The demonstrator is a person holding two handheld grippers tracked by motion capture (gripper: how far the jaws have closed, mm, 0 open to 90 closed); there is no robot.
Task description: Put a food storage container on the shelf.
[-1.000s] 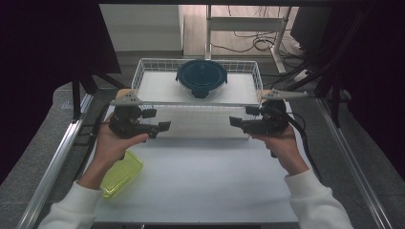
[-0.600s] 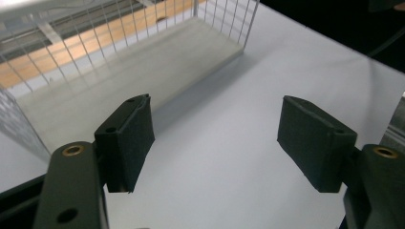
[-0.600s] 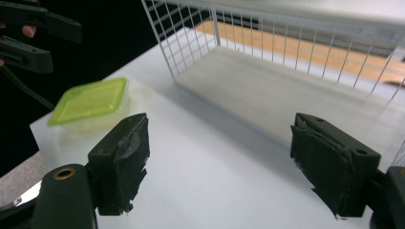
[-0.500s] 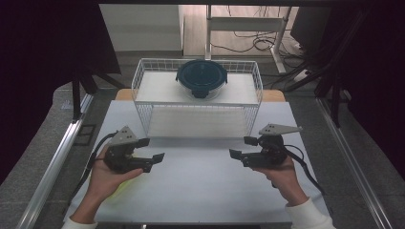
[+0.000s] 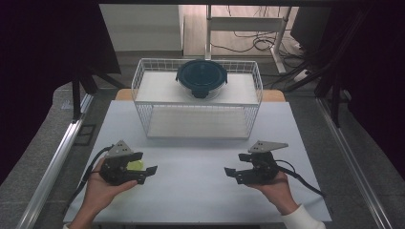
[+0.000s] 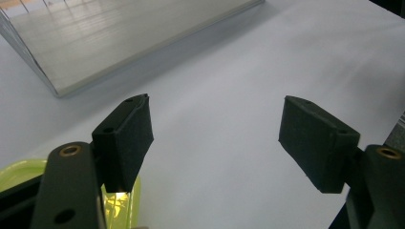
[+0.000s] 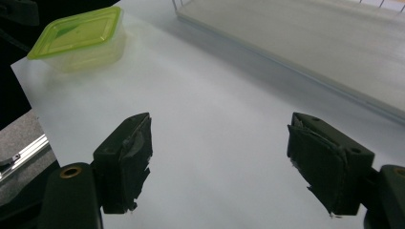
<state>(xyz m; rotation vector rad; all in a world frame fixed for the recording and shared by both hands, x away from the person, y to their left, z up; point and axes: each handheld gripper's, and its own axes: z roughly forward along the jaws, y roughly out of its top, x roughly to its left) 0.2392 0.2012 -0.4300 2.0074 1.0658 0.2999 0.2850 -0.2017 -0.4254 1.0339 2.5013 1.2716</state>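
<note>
Green lid and clear body mark the box [image 7: 79,36], which sits on the white table [image 5: 200,191] at the near left edge, now just under the left gripper [image 5: 149,170]. Both hands have come down from in front of the wire basket [image 5: 143,90] to low over the table, well apart, each pointing inward. The left gripper's jaws stand spread with nothing between them; the box shows just behind its left jaw in the left gripper view. The right gripper [image 5: 228,171] is spread and empty too, looking across bare table toward the box. A round dark-lidded bowl [image 5: 201,78] rests on the basket's upper shelf, untouched. My judgement: the drop brings the left gripper close enough to start a grasp on the box, though the jaws are not yet around it.
</note>
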